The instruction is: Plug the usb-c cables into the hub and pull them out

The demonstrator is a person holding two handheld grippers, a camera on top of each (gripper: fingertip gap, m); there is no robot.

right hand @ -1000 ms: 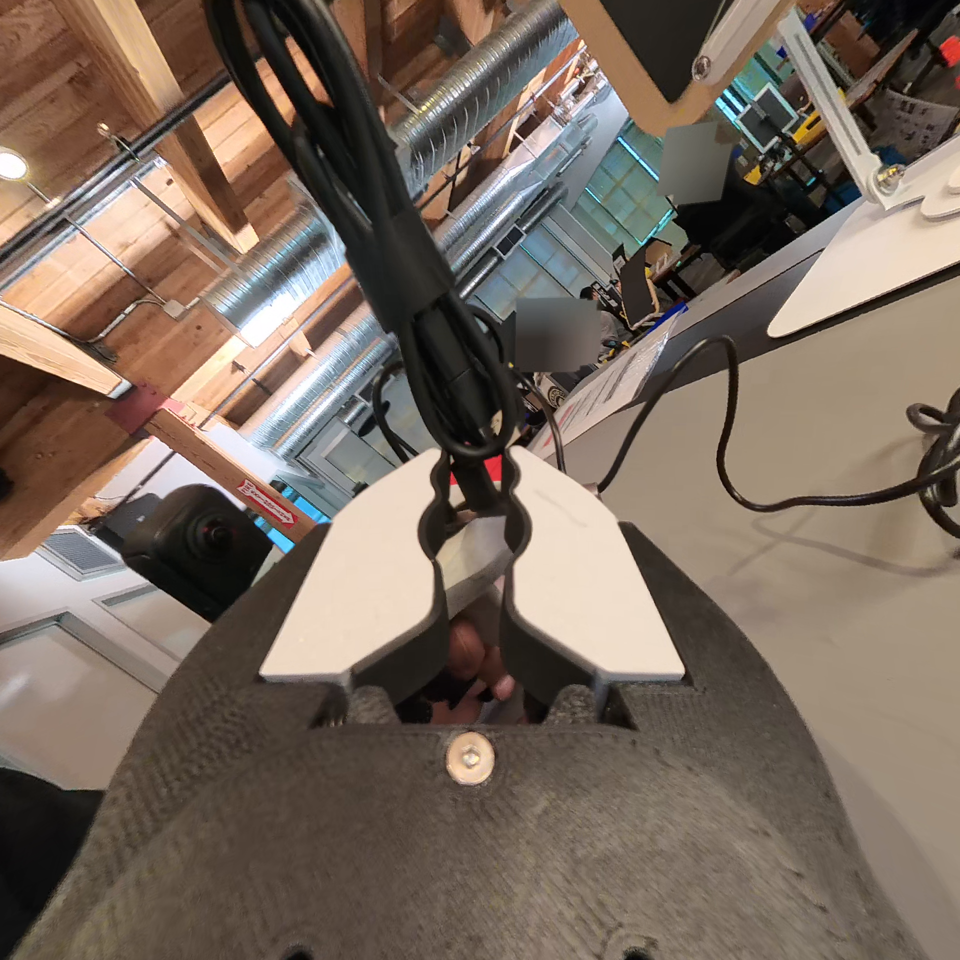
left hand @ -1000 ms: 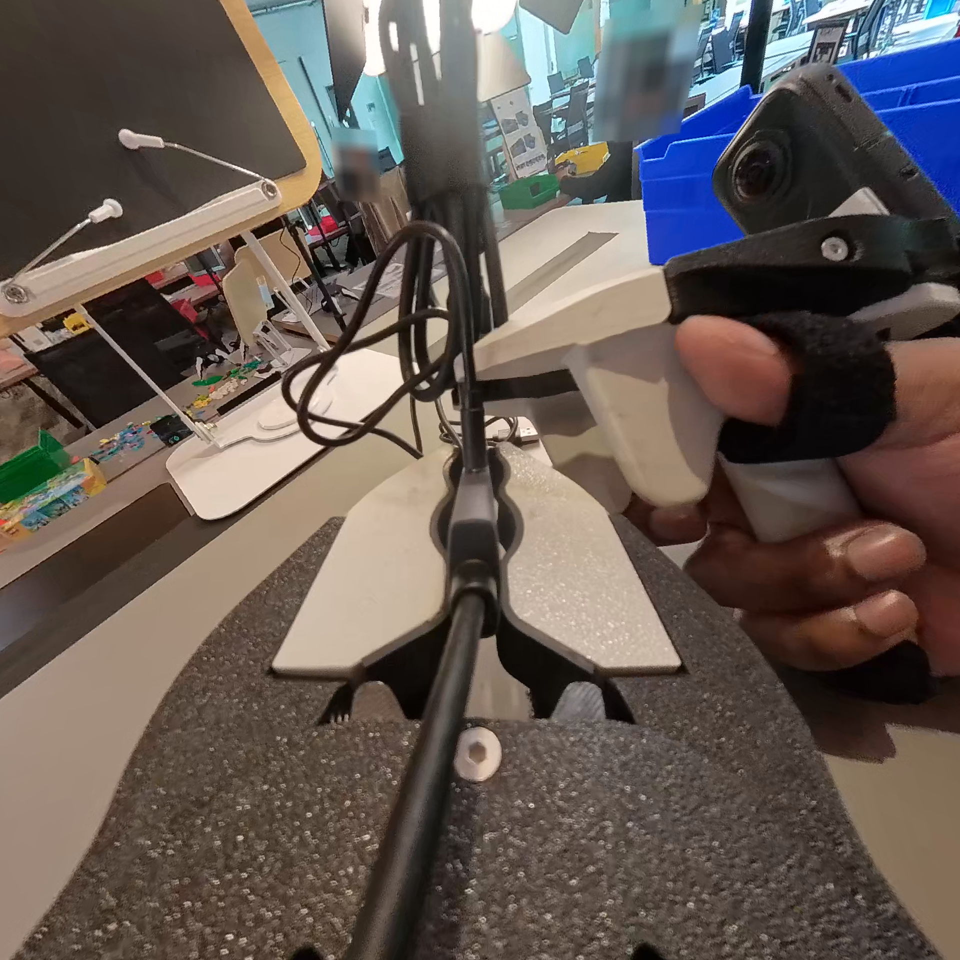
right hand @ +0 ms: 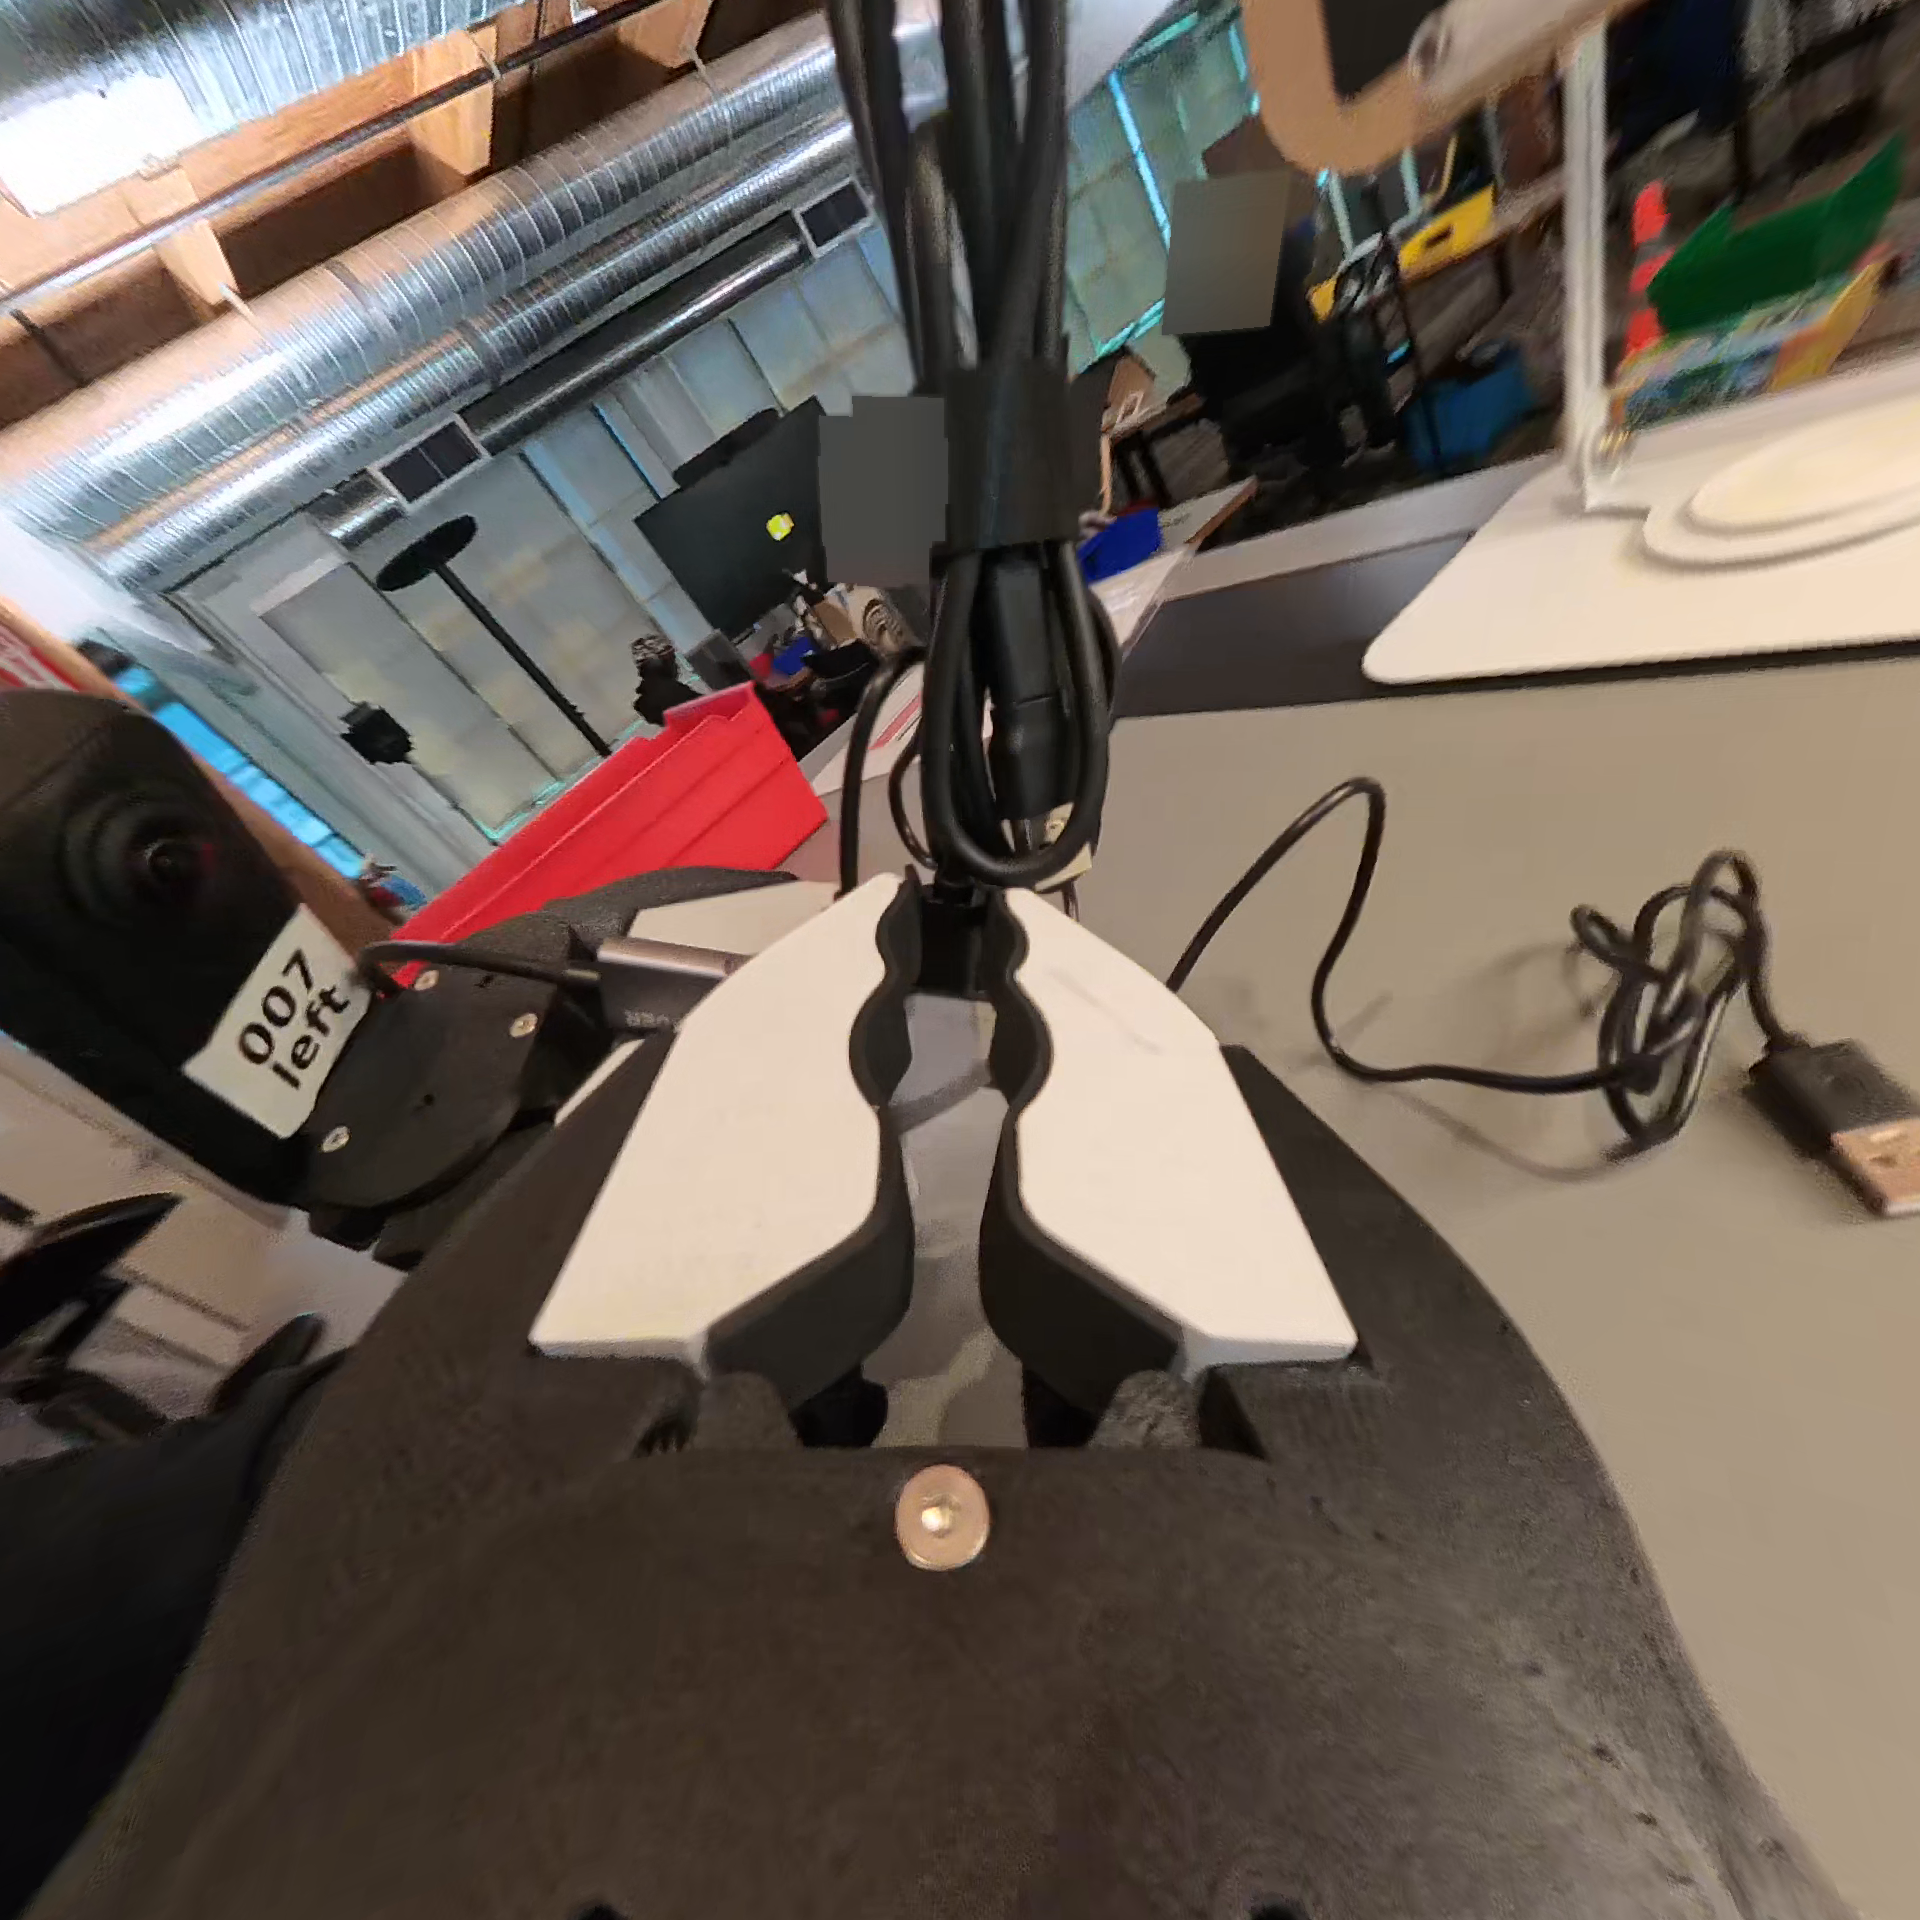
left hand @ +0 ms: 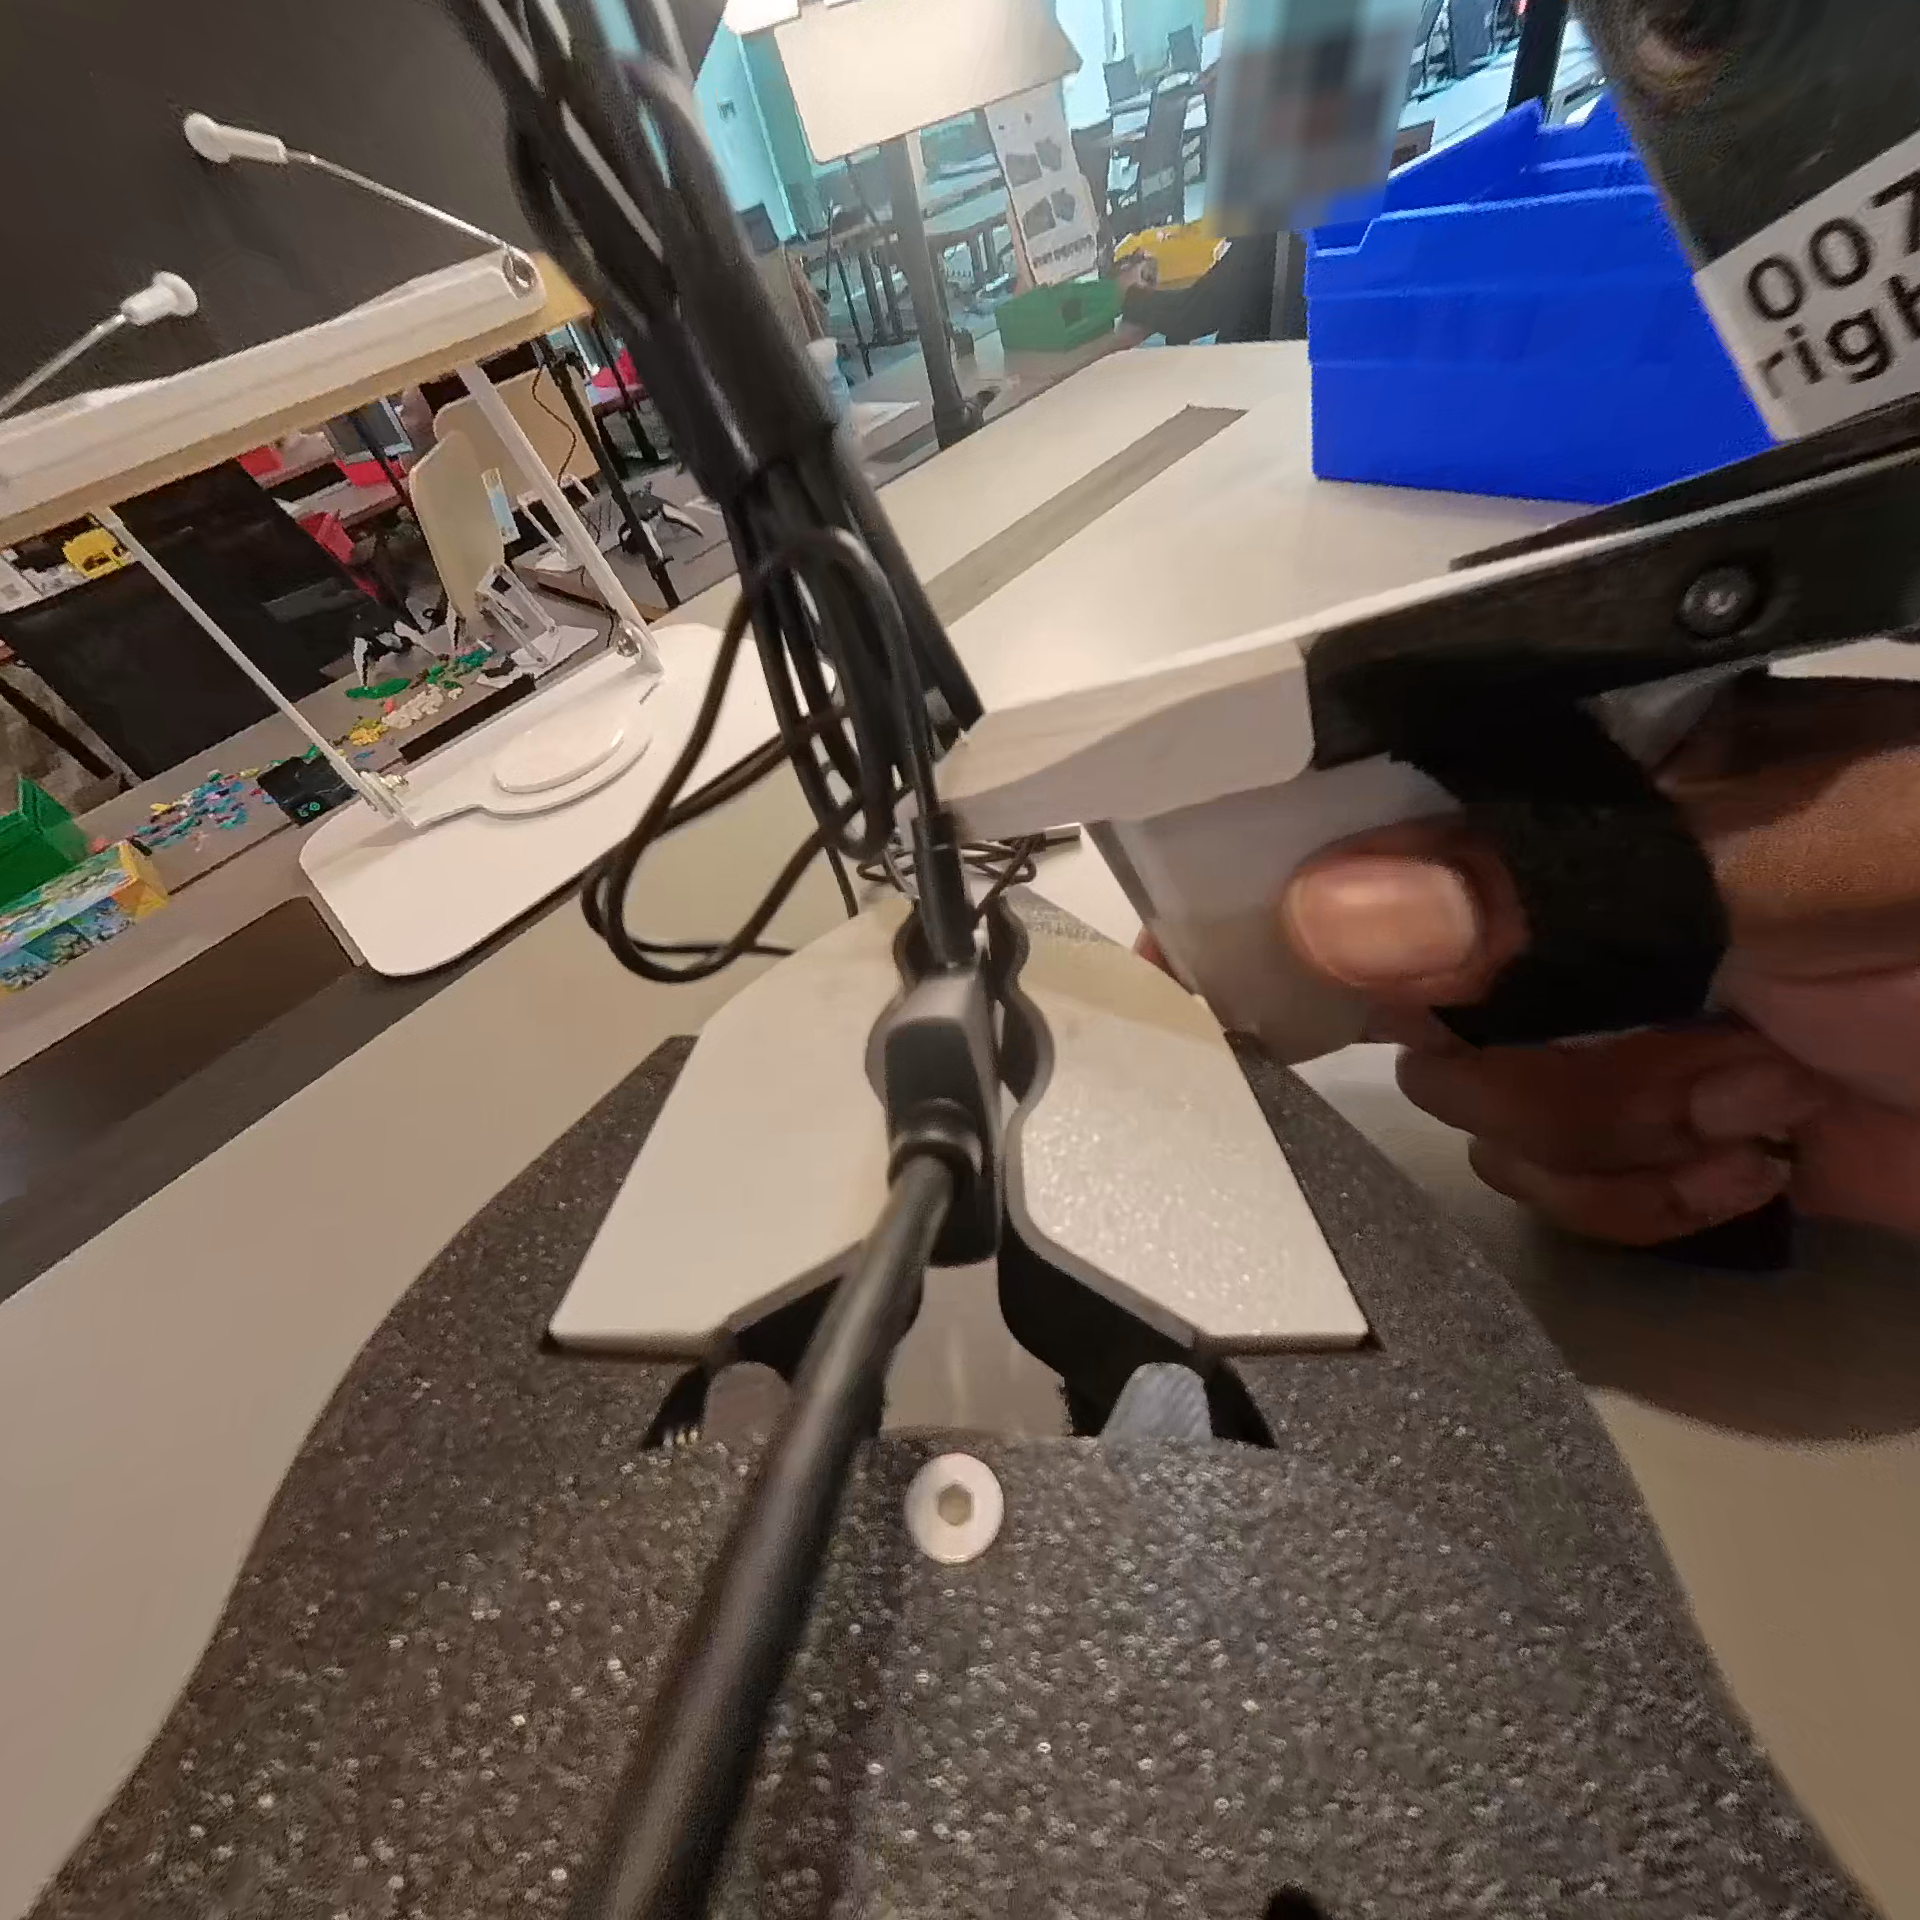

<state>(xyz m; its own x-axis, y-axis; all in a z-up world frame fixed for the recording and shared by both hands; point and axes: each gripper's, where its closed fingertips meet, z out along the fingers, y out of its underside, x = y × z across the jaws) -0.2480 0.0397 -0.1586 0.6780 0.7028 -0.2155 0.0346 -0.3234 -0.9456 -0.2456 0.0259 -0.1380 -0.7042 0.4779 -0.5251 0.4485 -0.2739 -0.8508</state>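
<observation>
Left wrist view: left gripper point(left hand: 951, 971) fingers pinch a black plug point(left hand: 928, 1049), its cable point(left hand: 790, 1455) trailing back; right gripper point(left hand: 1164, 748) close alongside.
Right wrist view: right gripper point(right hand: 951, 935) fingers pinch the bundled cable's plug point(right hand: 954, 940); grey hub point(right hand: 665, 971) in the left gripper; spare cable point(right hand: 1662, 997) on the surface point(right hand: 1558, 810).

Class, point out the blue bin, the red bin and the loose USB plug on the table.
blue bin point(left hand: 1507, 343), left wrist view, front wall.
red bin point(right hand: 665, 800), right wrist view, side wall.
USB plug point(right hand: 1839, 1117), right wrist view, black housing.
</observation>
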